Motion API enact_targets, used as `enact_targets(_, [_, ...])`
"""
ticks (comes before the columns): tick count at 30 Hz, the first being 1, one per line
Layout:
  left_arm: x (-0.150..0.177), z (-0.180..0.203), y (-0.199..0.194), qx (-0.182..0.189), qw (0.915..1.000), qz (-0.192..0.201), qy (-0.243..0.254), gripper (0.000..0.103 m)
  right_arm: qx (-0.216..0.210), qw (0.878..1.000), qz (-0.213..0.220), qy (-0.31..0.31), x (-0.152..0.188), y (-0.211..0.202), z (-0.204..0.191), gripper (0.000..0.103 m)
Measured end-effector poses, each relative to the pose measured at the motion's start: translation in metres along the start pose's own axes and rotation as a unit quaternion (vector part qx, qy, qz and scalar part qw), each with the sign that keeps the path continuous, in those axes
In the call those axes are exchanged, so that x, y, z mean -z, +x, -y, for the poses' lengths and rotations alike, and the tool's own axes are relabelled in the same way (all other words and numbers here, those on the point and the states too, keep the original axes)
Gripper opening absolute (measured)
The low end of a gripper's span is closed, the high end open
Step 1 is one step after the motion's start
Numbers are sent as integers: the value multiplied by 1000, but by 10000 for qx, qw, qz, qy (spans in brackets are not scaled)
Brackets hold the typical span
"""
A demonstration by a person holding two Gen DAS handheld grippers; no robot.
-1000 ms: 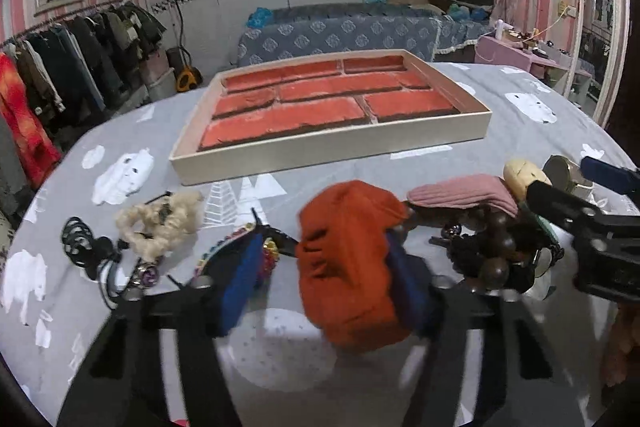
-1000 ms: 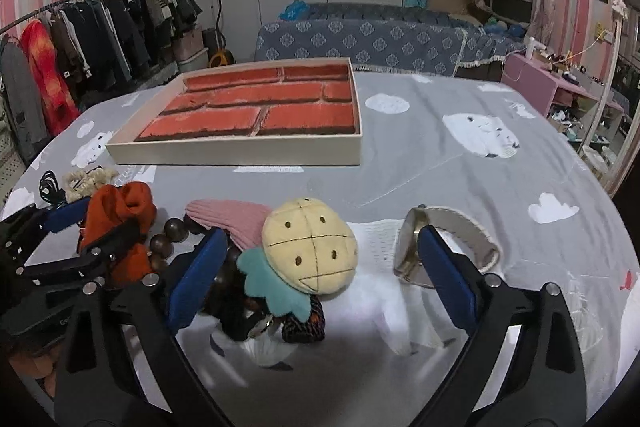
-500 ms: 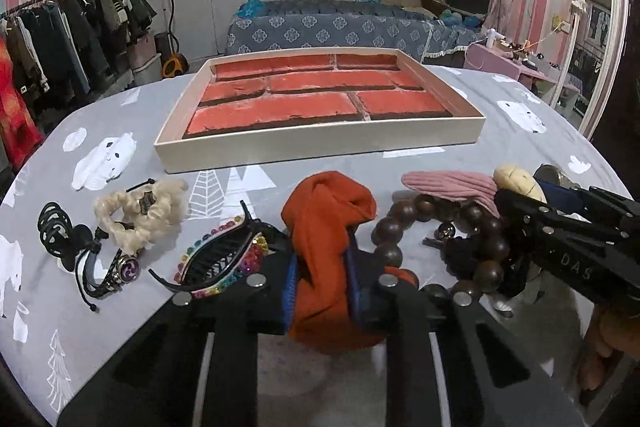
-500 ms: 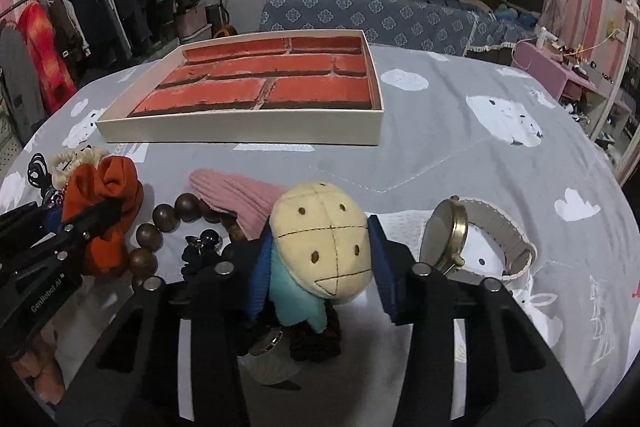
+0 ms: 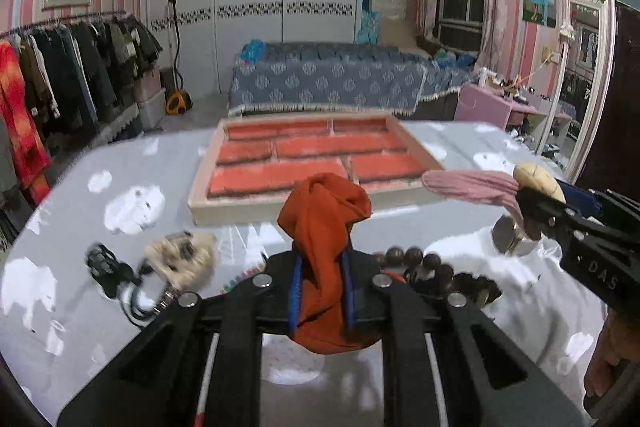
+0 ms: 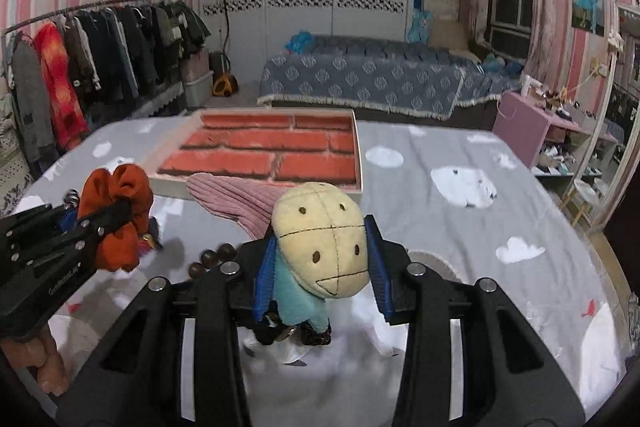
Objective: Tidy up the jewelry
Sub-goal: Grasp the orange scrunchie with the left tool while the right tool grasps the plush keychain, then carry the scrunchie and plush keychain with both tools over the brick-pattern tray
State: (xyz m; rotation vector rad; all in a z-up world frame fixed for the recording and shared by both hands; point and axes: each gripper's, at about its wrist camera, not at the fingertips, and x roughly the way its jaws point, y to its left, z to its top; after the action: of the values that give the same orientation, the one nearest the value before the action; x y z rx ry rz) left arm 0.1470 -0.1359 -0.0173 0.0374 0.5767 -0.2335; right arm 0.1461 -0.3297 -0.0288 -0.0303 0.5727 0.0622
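two grippers, each clamped on one soft item above the grey table (image 6: 460, 227).
left gripper (image 5: 320, 285) pinches orange scrunchie (image 5: 324, 227), jaws closing; right gripper (image 6: 322, 277) grips yellow plush charm (image 6: 320, 235) (pink scrunchie (image 6: 236, 201) attached); brick-lined tray (image 6: 272, 151) beyond.

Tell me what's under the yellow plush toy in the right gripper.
Under the plush toy hang its turquoise part, dark bits and a metal piece above the grey tablecloth. The gripper hides how they attach.
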Motion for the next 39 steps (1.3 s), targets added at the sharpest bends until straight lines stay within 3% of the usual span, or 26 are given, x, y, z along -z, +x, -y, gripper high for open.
enact_targets(10, [-15, -6, -40, -117, 9994, 316, 75, 16, -6, 9996, 278, 20, -8, -33, -4, 41])
enact_targets(24, [-25, -15, -64, -203, 9983, 543, 72, 16, 0, 9989, 463, -13, -19, -52, -7, 41])
enact_targets(39, [-52, -28, -46, -247, 9983, 537, 22, 16, -6, 9986, 527, -15, -40, -43, 0, 41])
